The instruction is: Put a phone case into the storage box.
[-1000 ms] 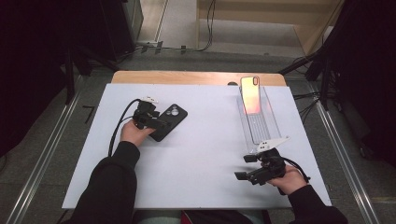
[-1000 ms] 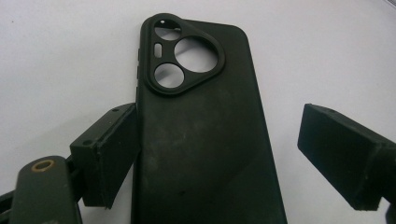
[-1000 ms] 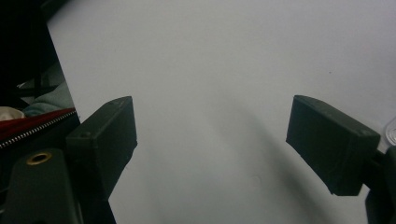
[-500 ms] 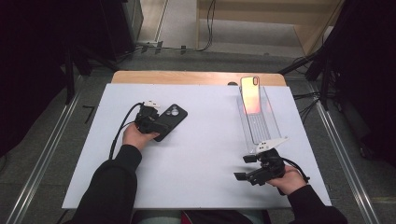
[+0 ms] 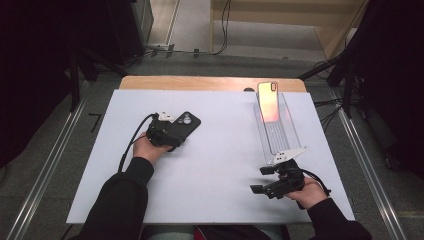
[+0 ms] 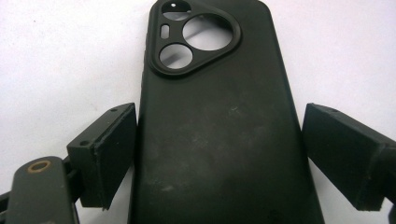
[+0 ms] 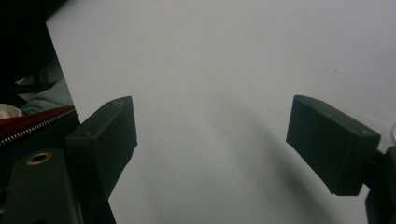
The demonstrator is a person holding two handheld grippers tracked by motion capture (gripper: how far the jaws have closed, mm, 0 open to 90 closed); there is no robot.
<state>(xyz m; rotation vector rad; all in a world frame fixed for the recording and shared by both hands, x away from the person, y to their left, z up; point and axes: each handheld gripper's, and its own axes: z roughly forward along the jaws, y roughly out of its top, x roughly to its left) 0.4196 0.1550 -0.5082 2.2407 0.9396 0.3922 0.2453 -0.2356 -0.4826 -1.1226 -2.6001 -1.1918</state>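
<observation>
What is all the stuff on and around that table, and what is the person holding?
Phone case: one, black, lying flat on the left part of the board, between the open jaws of the left tongs.
Phone: one, orange-pink sheen, leaning in the far end of the stand.
Stand: one, clear plastic, on the right part of the board.
Board: one, white, covering the table.
Table: one, wooden, its far edge showing.
Left tongs: one, black, open around the case.
Right tongs: one, black, open, nothing between the jaws, near corner of the board.
</observation>
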